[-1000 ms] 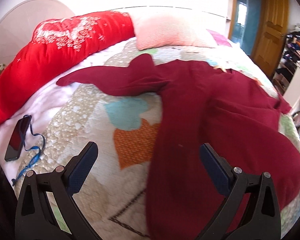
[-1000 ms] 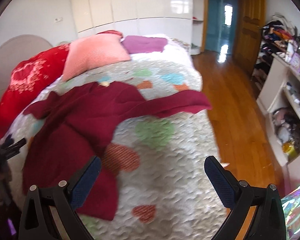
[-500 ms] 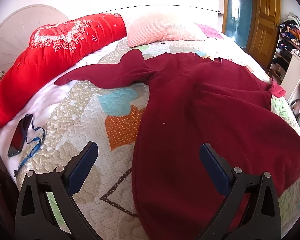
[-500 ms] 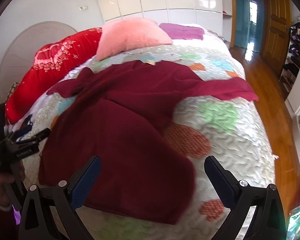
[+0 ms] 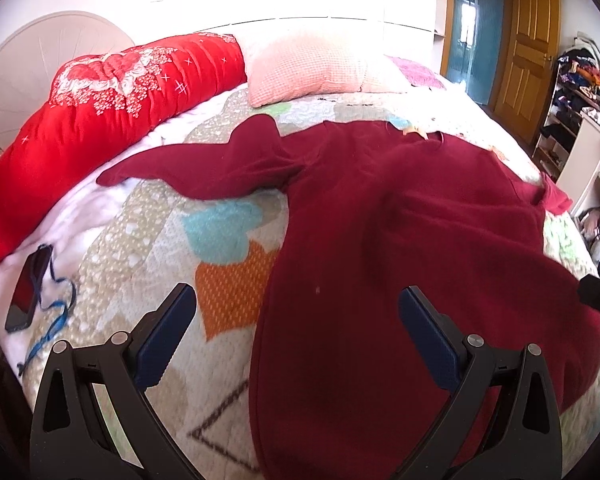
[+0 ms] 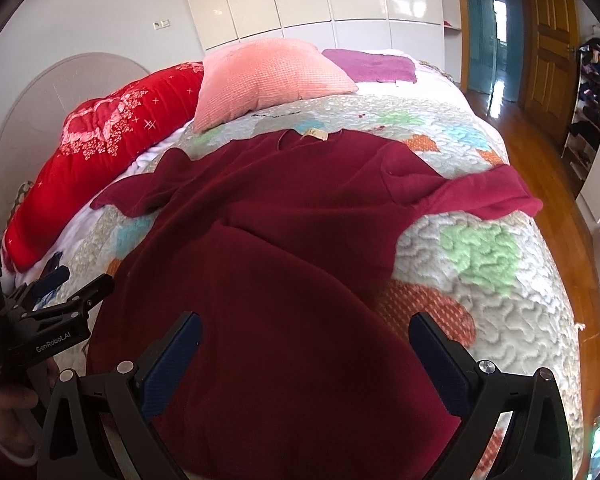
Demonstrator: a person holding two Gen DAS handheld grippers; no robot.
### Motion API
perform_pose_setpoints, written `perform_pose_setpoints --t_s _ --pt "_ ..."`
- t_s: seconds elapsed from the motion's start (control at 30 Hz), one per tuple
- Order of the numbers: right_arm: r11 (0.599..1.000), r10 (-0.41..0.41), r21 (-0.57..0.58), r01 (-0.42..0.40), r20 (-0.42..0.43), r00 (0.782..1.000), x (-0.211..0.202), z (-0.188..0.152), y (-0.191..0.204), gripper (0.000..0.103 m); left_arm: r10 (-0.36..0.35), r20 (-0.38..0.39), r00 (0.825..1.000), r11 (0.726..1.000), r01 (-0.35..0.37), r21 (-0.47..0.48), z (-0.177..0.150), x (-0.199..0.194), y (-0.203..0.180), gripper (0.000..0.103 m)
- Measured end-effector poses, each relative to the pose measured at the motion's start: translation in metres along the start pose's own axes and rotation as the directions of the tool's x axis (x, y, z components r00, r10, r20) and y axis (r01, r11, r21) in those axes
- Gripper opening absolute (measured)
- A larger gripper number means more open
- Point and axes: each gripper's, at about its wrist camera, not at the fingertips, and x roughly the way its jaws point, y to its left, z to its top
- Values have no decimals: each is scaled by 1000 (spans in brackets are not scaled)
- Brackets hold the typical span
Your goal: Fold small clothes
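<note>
Sweater spread on quilt; phone nearby; both tools gape empty.

A sweater lies spread on the quilt, pillows behind it, seemingly a phone at its left.

Open quilt left of sweater; phone at edge.

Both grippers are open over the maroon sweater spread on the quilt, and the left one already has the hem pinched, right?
Not quite. The left gripper is open like the right gripper, but it pinches nothing: the left wrist view shows its blue pads apart above the maroon sweater and the quilt. The sweater does lie spread out.
</note>
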Motion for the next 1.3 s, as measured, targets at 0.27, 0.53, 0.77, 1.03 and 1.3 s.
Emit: perform_pose_setpoints --t_s 0.27,0.53,0.77,1.03,1.3 --pt "999 -11 44 11 -3 1000 43 23 17 102 12 -4 1000 1000 -12 -17 36 40 11 102" --pt "998 -29 53 29 -1 1000 86 46 34 102 20 -6 1000 999 -20 -29 63 78 34 102" --pt "999 -23 34 24 -13 1000 115 61 48 102 17 -21 1000 997 -19 -71 71 103 53 102" --pt "999 -20 39 21 -13 1000 125 68 56 102 19 -16 1000 995 -20 -93 74 106 74 102" --pt "987 112 -118 -109 24 993 127 103 117 93 161 -27 987 965 -163 -205 70 102 142 102"
